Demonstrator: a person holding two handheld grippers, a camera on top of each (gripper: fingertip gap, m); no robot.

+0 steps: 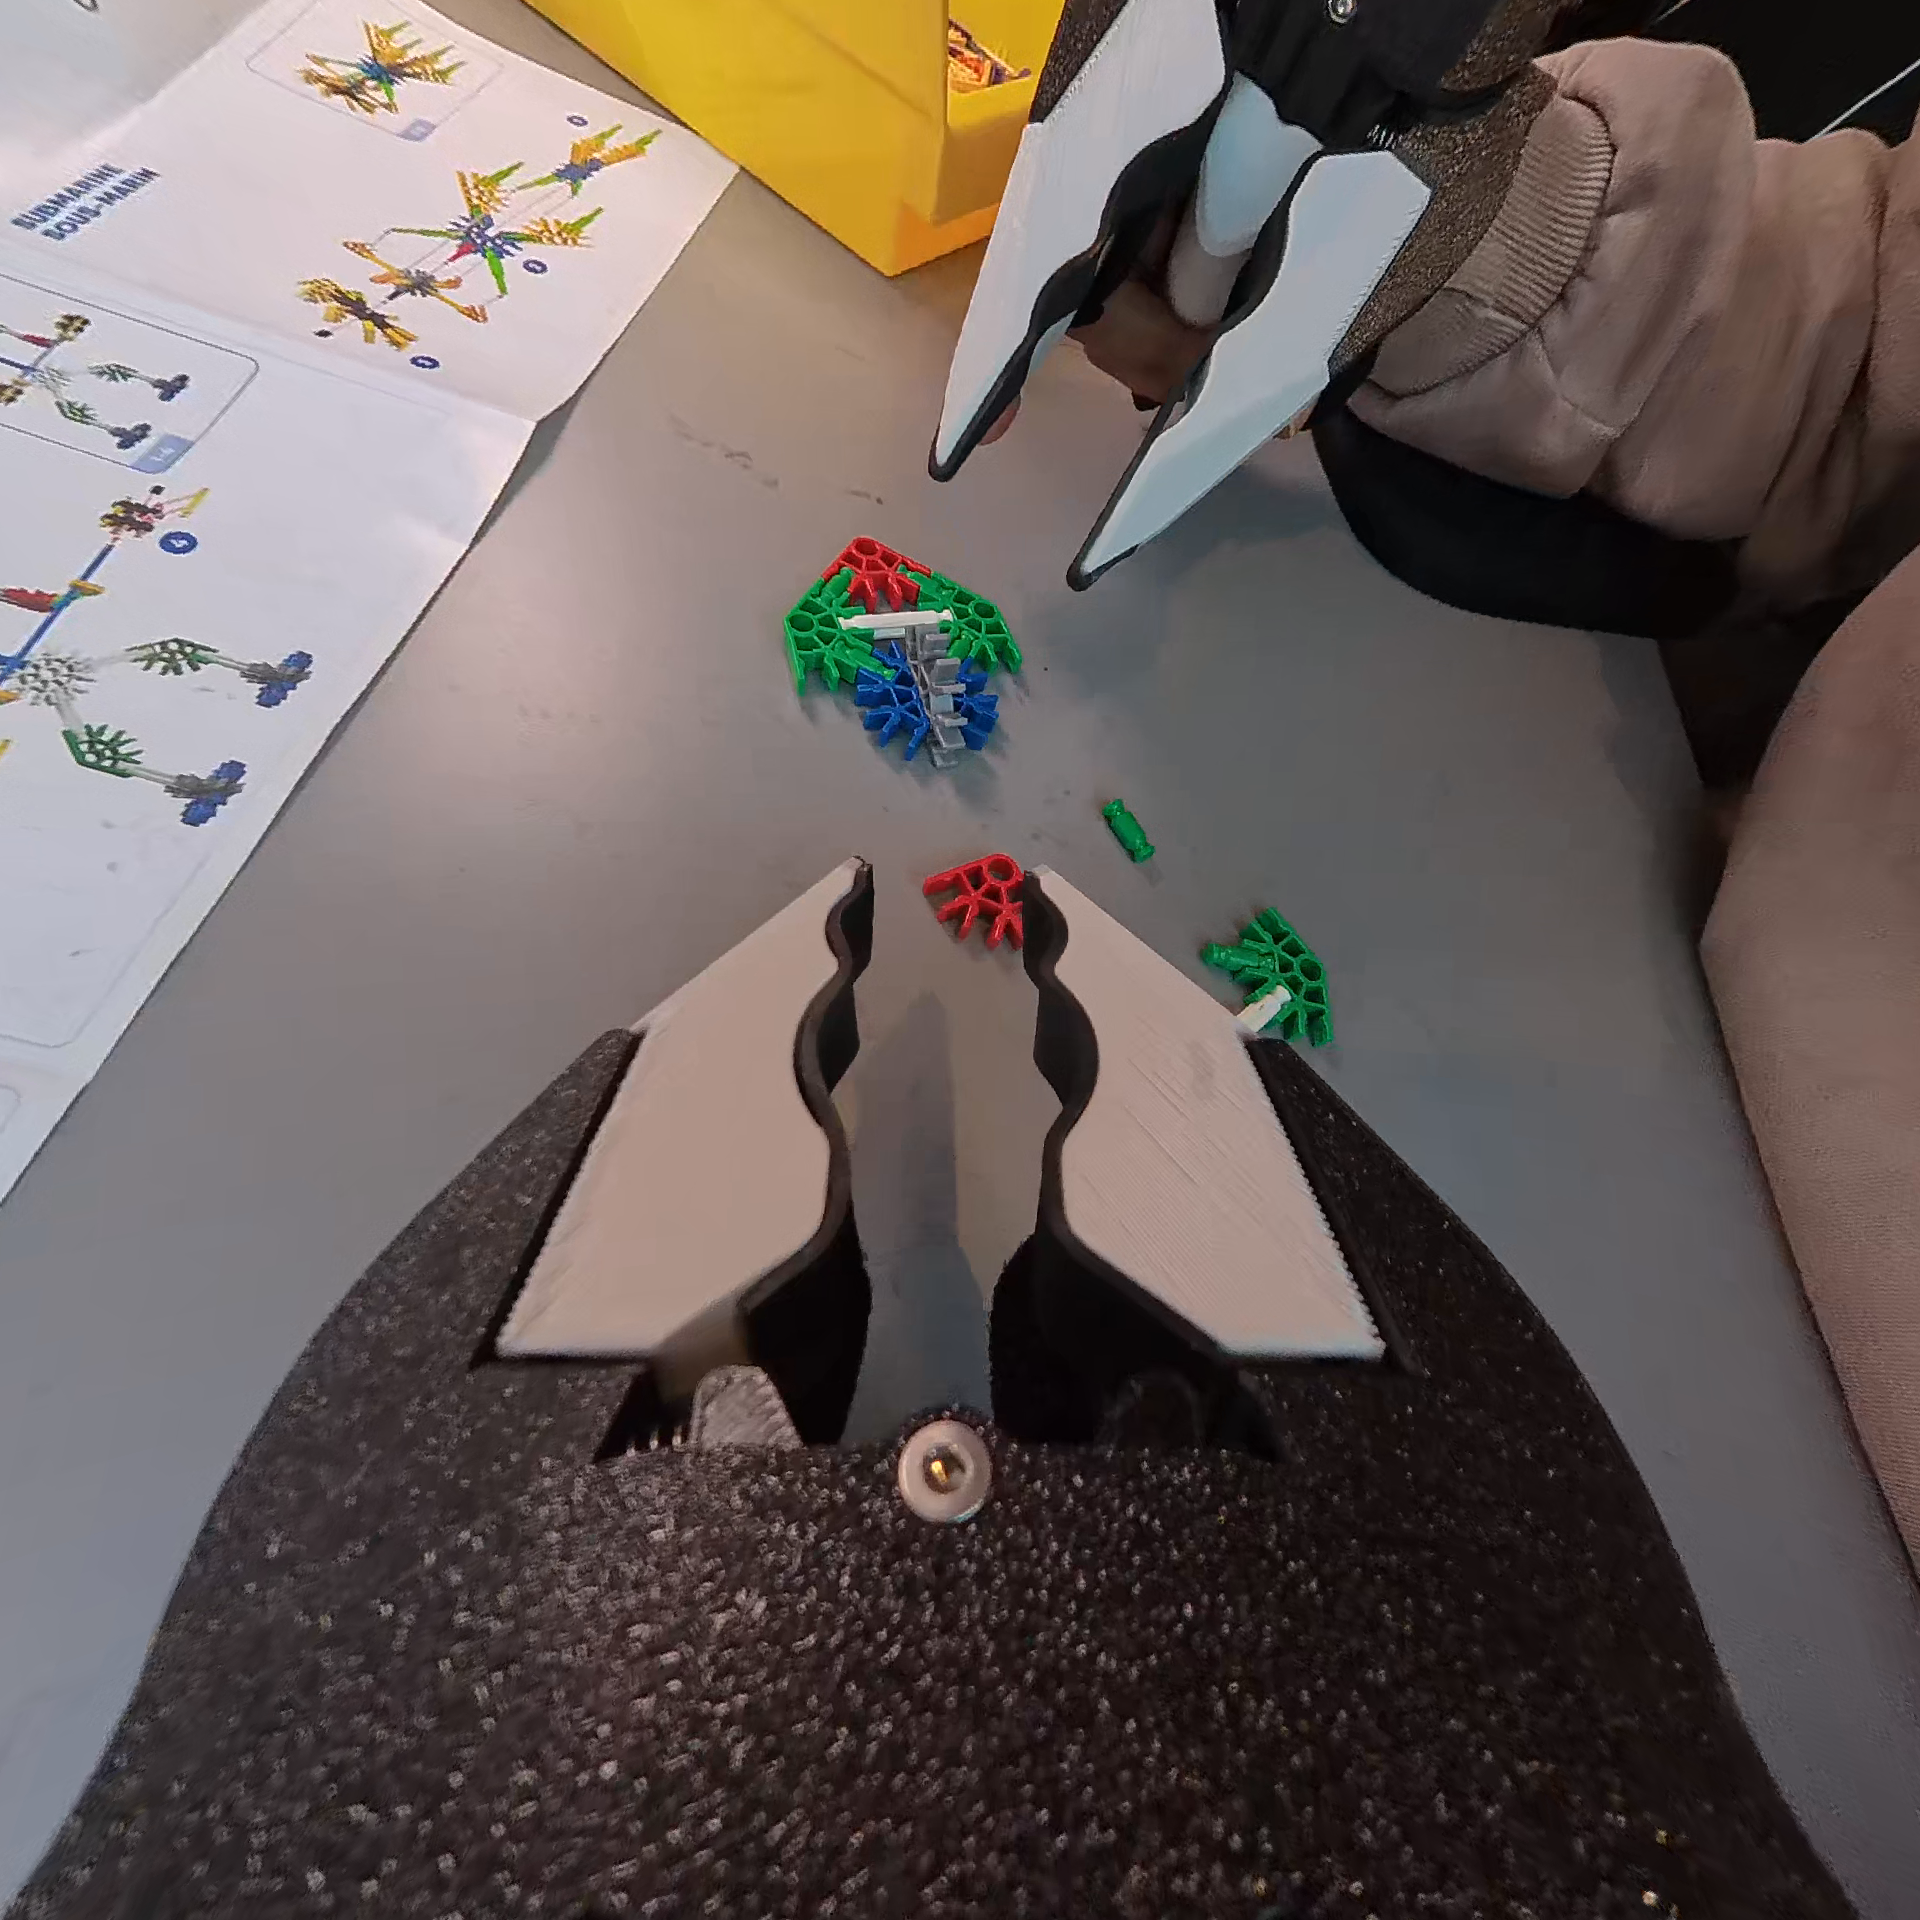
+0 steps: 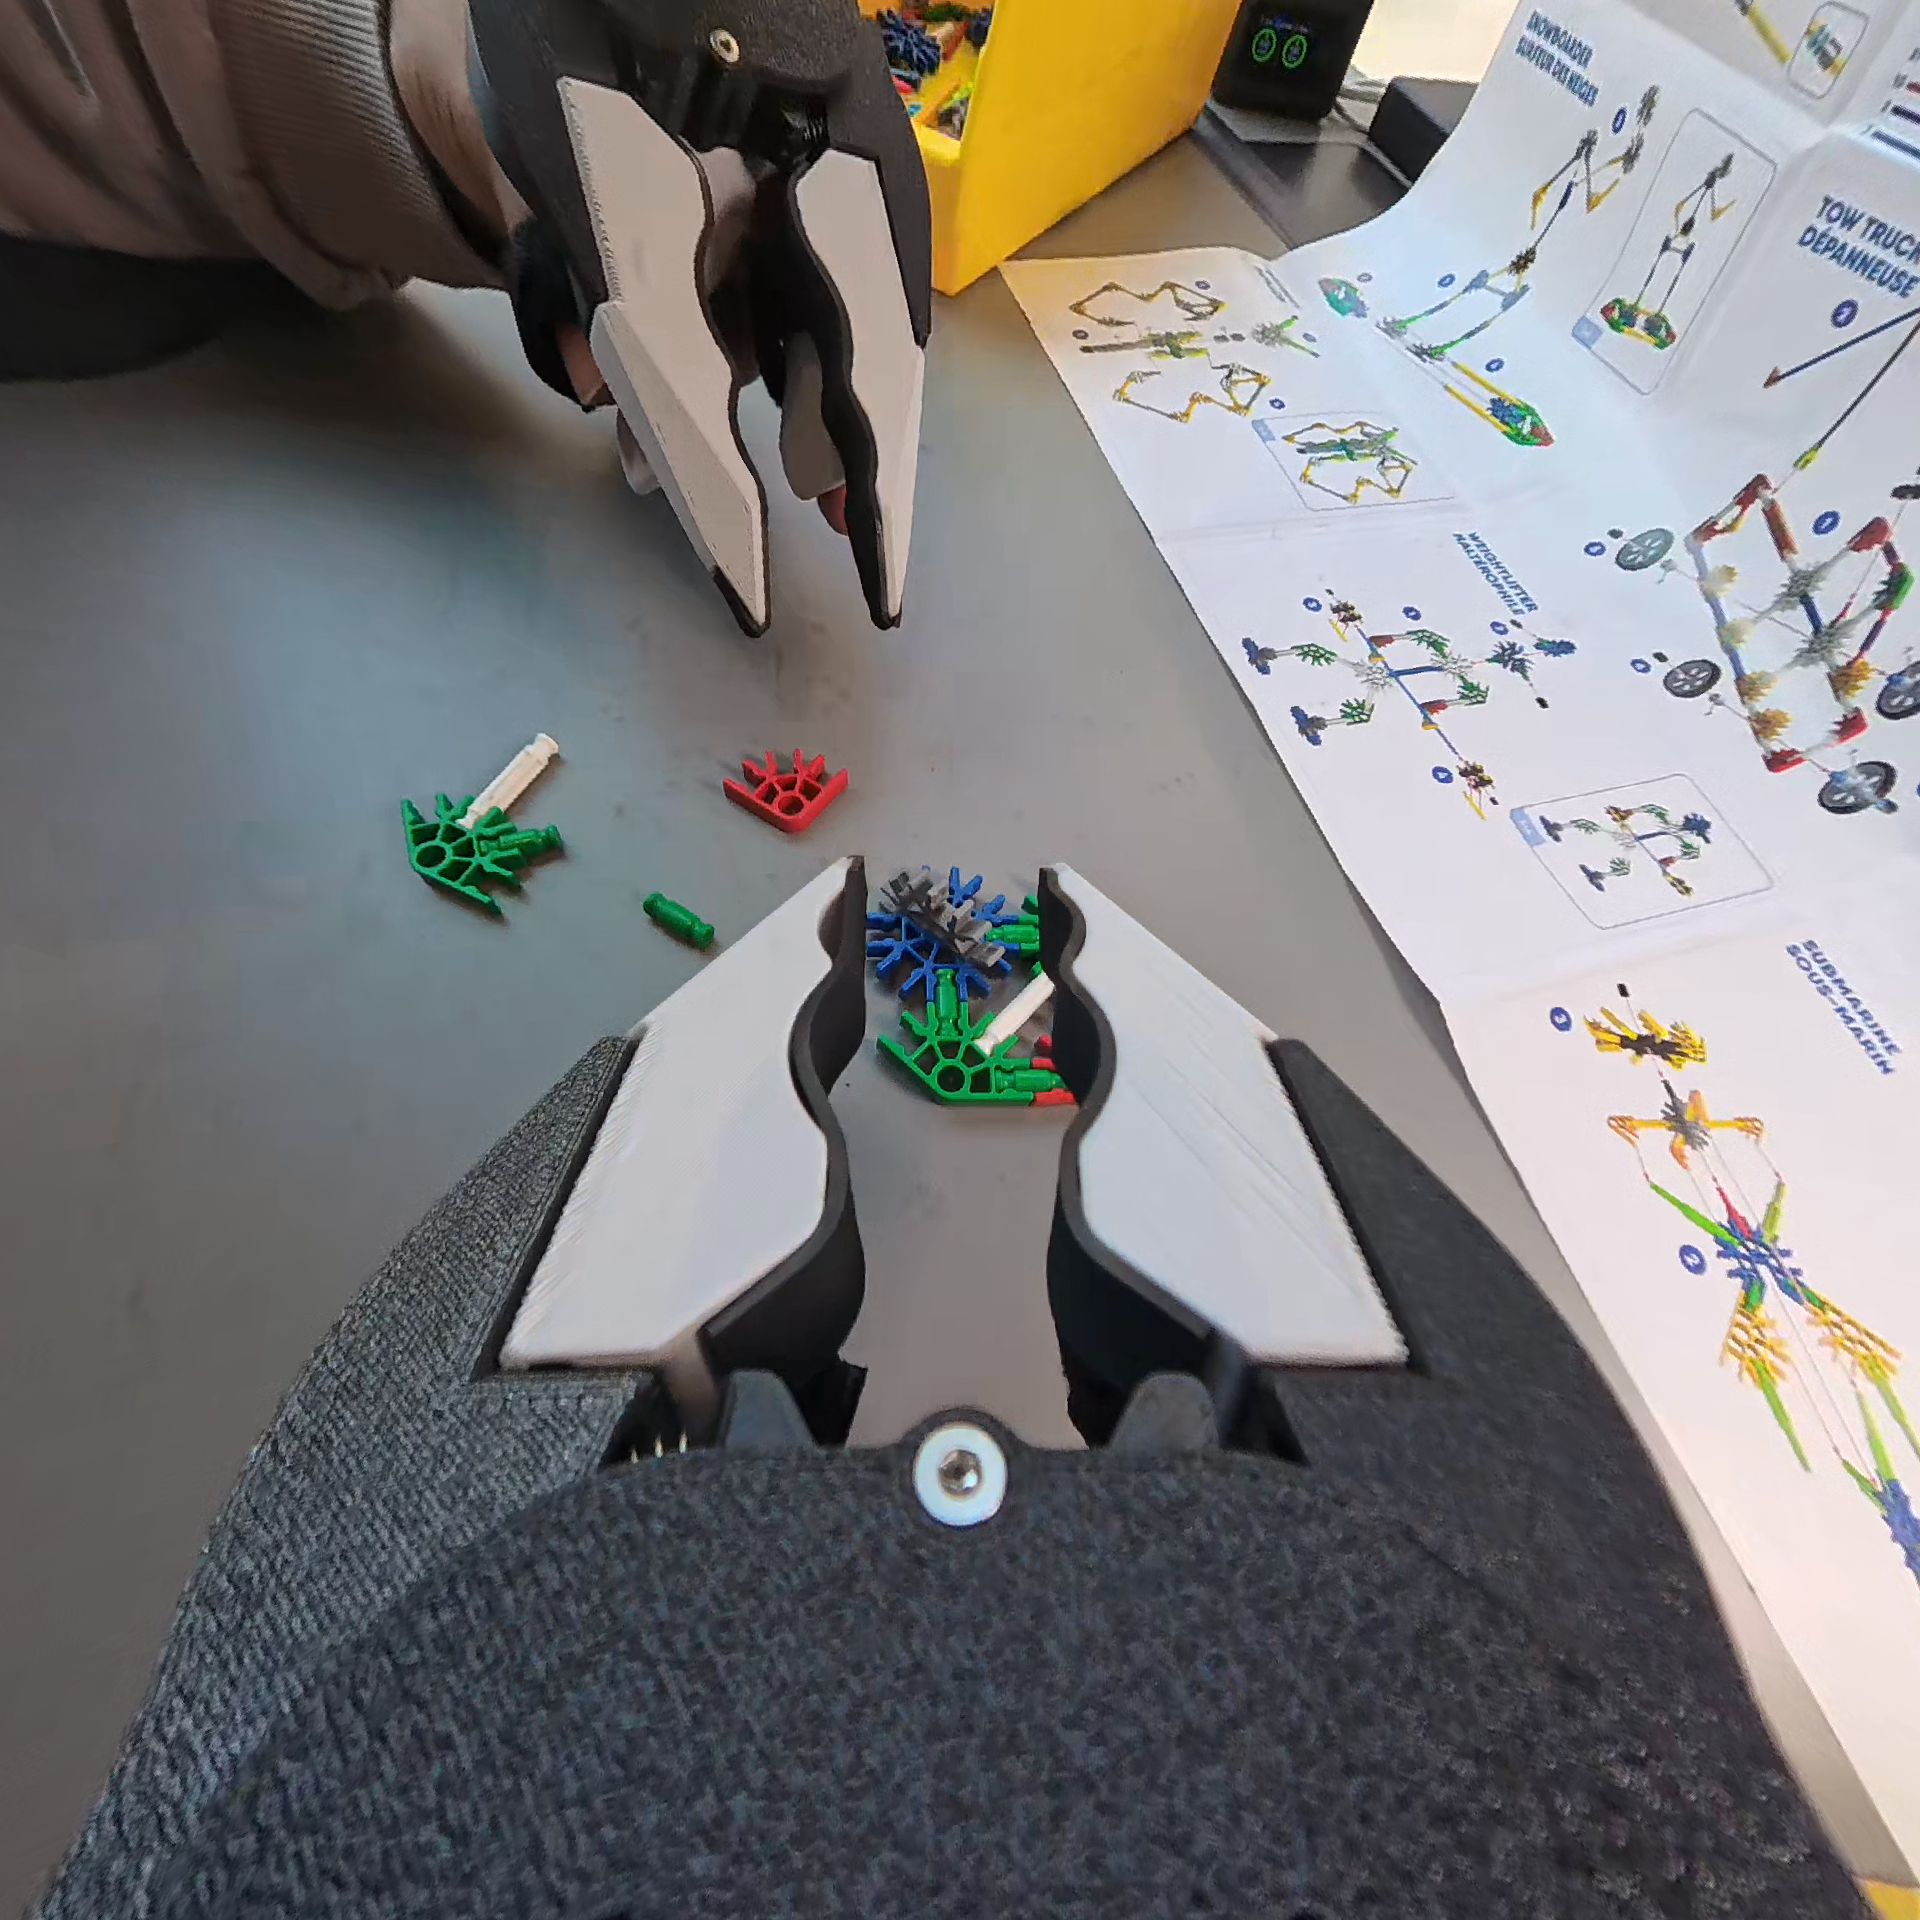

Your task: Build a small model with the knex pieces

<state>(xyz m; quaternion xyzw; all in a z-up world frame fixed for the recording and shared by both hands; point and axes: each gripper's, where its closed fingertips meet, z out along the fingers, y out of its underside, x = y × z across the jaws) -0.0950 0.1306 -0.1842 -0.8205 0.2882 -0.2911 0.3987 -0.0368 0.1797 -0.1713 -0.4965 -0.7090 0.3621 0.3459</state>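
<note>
Left claw (image 1: pixel 945 883): fingers apart, nothing held, low over the grey tabletop (image 1: pixel 520 987). Loose red connector (image 1: pixel 977 899) lies at the tips, touching or just beside the right-hand fingertip; cannot tell which. Short green rod (image 1: pixel 1127 829) just beyond it. Off to the side, a green connector with white rod (image 1: pixel 1276 977), partly cut off by the claw finger.

Right claw (image 2: pixel 951 878): fingers apart, gripping nothing, straddling the built cluster (image 2: pixel 956 987), which lies flat on the tabletop between them. Cluster shows blue snowflake pieces, a grey piece, green connectors, a white rod, a red corner; its right side is hidden behind the finger. In the left wrist view the same cluster (image 1: pixel 902 649) lies whole, between the two claws.

Farther out: printed instruction sheet (image 2: pixel 1558 727) spread along one side, yellow box (image 1: pixel 831 104) at the far edge, contents hard to make out. A tan sleeve (image 1: pixel 1610 260) behind the right claw. A small dark device (image 2: pixel 1283 52) past the box, cut off by the frame.
</note>
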